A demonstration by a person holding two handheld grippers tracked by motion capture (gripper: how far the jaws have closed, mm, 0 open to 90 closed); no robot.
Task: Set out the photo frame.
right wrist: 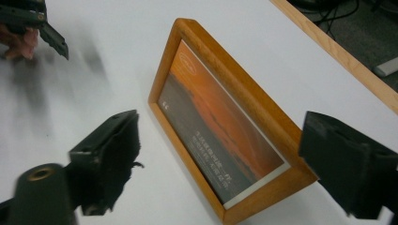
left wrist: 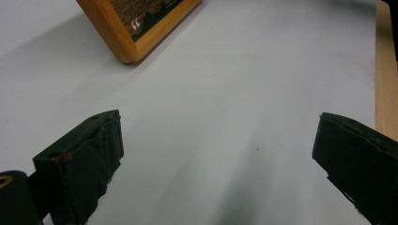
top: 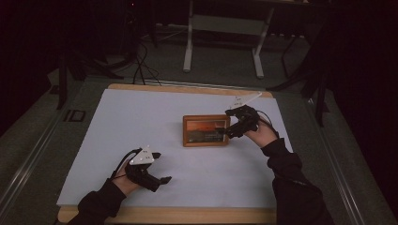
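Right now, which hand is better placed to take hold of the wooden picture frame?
The right. The right gripper is at the picture frame, its open jaws on either side of the frame's end. The left gripper is open too, but sits apart from the frame over the bare white tabletop.

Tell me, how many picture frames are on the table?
1. The wooden picture frame lies flat near the middle of the white tabletop, between the open jaws of the right gripper. The left gripper is apart from it.
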